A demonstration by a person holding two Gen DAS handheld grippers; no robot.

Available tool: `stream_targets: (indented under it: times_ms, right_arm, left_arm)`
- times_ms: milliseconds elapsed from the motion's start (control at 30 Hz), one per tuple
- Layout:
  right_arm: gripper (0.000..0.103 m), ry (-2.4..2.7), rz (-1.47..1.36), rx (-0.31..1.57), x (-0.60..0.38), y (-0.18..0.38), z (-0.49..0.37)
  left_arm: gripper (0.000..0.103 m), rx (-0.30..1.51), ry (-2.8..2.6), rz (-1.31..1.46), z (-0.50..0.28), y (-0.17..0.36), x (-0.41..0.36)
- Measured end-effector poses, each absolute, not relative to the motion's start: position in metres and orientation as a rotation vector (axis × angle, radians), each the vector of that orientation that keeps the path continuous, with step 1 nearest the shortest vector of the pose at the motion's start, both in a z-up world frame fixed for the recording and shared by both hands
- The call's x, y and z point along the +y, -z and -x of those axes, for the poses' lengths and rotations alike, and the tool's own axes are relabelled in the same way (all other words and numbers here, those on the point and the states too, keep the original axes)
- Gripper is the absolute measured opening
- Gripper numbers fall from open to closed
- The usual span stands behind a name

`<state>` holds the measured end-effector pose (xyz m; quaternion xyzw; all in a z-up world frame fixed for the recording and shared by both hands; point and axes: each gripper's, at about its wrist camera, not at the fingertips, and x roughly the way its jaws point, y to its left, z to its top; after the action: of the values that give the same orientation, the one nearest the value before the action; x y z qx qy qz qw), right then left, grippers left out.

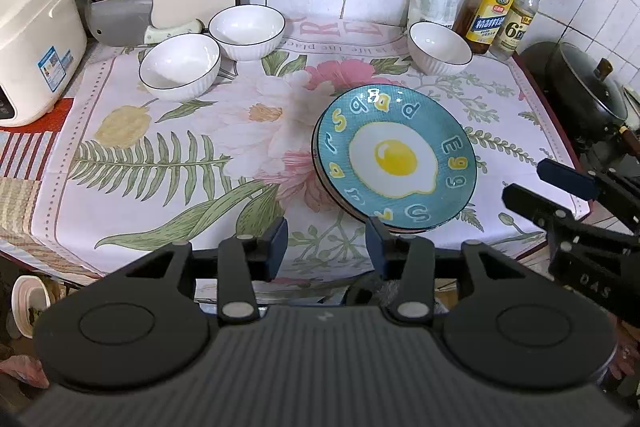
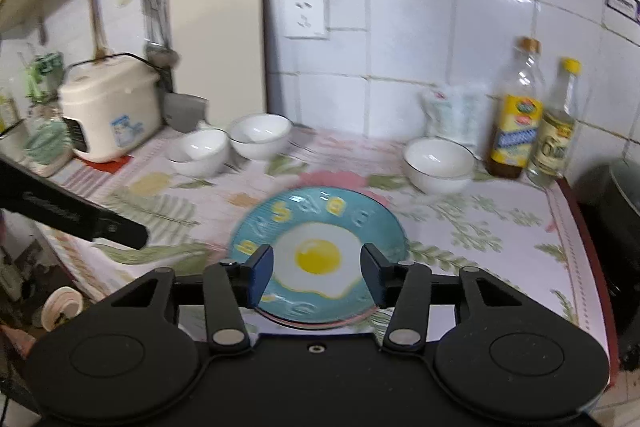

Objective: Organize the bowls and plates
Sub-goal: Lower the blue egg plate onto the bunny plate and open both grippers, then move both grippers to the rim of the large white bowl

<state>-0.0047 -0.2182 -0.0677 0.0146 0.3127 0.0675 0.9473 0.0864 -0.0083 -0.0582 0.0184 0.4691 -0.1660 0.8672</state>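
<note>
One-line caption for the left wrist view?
Open left gripper above the egg plate stack; three white bowls behind.

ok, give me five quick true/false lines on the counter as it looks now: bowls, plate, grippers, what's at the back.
1. Three white bowls stand on the floral cloth: near-left bowl, back-left bowl, right bowl. True.
2. The three bowls are nested in one stack. False: two sit side by side at the left, the third stands apart near the bottles.
3. The egg plate tops a stack. True: other rims show beneath it.
4. The right gripper clamps the egg plate. False: its jaws are open with nothing between the pads.
5. The left gripper holds a bowl. False: it is open and empty.
</note>
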Motion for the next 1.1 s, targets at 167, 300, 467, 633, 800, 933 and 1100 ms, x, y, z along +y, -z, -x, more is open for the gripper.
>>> stream_targets:
  times_ms: [167,300,467,633,800,933,1100]
  right_arm:
    - [0.063,-0.192,-0.018,0.605,-0.2,0.061,0.005]
    - [0.065,-0.244,0.01,0.6,-0.185,0.062,-0.006]
    - [0.065,-0.281,0.019,0.608,-0.172,0.07,-0.025]
    - [0.065,-0.309,0.037,0.599,-0.161,0.074,-0.044]
    - [0.066,-0.388,0.123,0.569,-0.153,0.075,-0.061]
    - [0.069,-0.424,0.115,0.583,-0.15,0.085,-0.079]
    - [0.071,-0.449,0.115,0.606,-0.133,0.104,-0.105]
  left_arm:
    - [0.05,0.96,0.348,-0.034,-0.087,0.056,0.002]
    - [0.05,0.974,0.336,-0.015,-0.097,0.056,0.012]
    - [0.051,0.977,0.314,-0.014,-0.112,0.058,0.021]
    - [0.056,0.964,0.317,-0.044,-0.125,0.059,0.028]
    - [0.064,0.95,0.325,-0.078,-0.14,0.067,0.032]
    - [0.071,0.951,0.324,-0.082,-0.157,0.079,0.038]
    - [0.079,0.891,0.284,-0.11,-0.179,0.089,0.052]
